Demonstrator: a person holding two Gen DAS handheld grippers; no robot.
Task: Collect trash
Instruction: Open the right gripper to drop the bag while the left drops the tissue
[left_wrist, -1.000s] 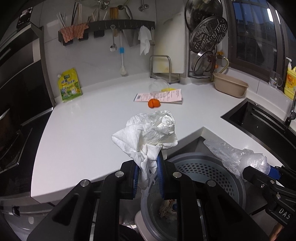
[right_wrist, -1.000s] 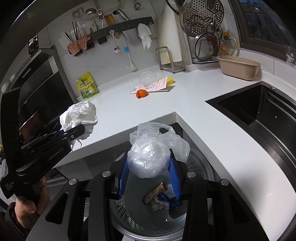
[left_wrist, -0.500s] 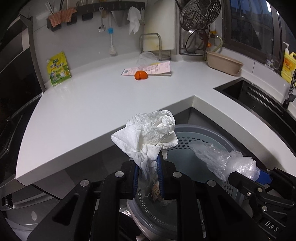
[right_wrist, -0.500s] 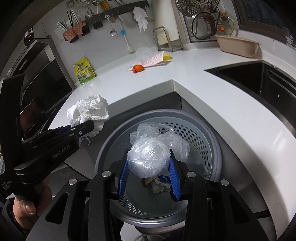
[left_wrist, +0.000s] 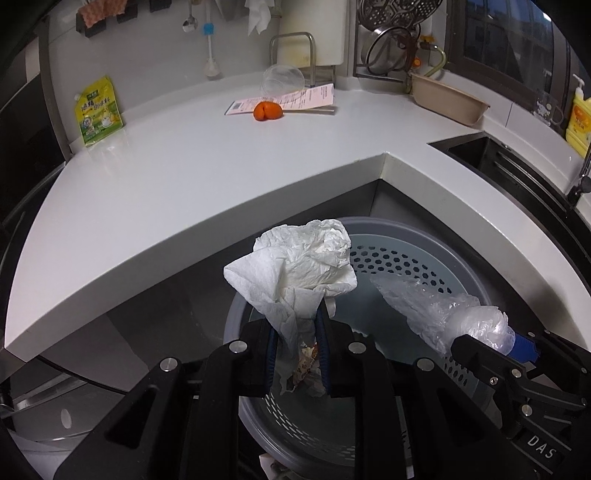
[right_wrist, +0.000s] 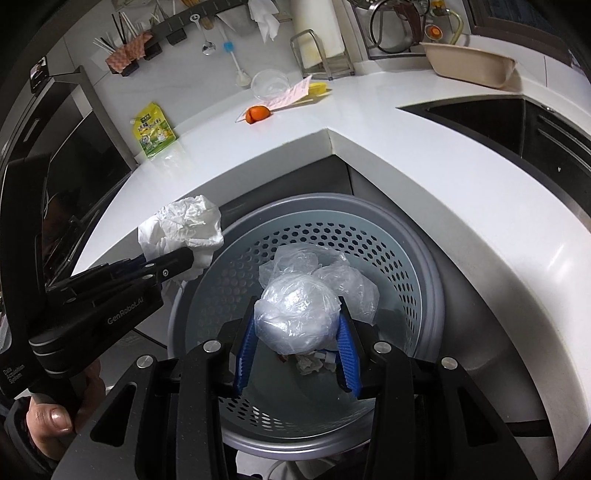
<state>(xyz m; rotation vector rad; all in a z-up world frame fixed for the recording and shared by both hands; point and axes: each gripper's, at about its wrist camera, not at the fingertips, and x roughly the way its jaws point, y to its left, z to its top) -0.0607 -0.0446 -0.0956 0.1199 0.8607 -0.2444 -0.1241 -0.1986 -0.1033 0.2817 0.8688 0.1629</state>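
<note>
**Asker:** Below the white surface (left_wrist: 177, 184), what is sitting at the centre of both frames?

**Describer:** A round grey perforated bin (right_wrist: 369, 236) is standing there, tucked under the inner corner of the surface. Some scraps of rubbish are lying at its bottom.

**Asker:** What is the left gripper doing?

**Describer:** The left gripper (left_wrist: 295, 350) is pinching a crumpled white paper towel (left_wrist: 295, 266) tightly between its blue pads. The towel is bunching out above the fingertips, over the near left rim of the bin. In the right wrist view the same left gripper (right_wrist: 181, 258) is reaching in from the lower left, with a person's hand (right_wrist: 51, 421) gripping its handle.

**Asker:** And the right one?

**Describer:** The right gripper (right_wrist: 299, 343) is clamping a wad of clear plastic bag (right_wrist: 299, 314), its pads pressing on both sides. The wad is hanging over the middle of the bin.

**Asker:** Is anything lying on the surface?

**Describer:** Toward the upper middle, an orange peel (left_wrist: 267, 110) is resting against a printed sheet of paper (left_wrist: 295, 101), with a clear plastic bowl (left_wrist: 282, 79) behind it. A yellow-green pouch (left_wrist: 96, 110) is leaning against the wall at upper left.
</note>
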